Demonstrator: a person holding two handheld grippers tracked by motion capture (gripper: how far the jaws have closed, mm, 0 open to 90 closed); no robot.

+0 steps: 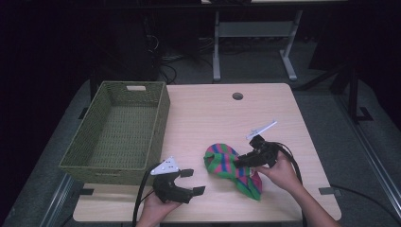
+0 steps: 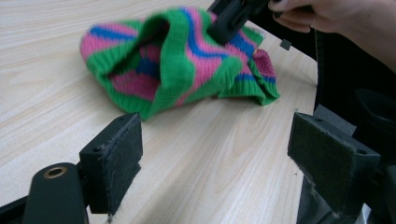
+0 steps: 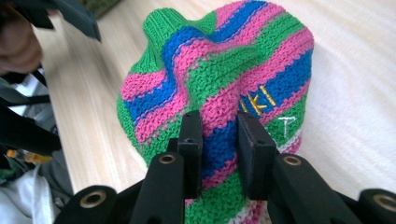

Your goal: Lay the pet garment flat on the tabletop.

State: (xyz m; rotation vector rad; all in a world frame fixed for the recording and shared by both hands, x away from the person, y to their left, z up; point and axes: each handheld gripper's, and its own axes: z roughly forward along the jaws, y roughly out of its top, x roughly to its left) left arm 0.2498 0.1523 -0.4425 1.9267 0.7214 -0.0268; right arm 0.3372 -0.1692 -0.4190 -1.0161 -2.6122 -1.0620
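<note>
My right tool (image 3: 219, 140) was pinched on a fold of the striped knit hat (image 1: 231, 168), low and right of centre on the tabletop (image 1: 213, 113); the basket (image 1: 94, 163) sat left, past my open left tool (image 1: 191, 182).

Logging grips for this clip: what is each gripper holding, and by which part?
The right gripper pinches a fold of the striped knit hat near its middle, beside the stitched letters. The left gripper is open, holding nothing.

Both grippers are matte black; the left gripper (image 1: 185, 181) carries a grey three-cornered plate, brass-ringed screw holes, black cable trailing.
</note>
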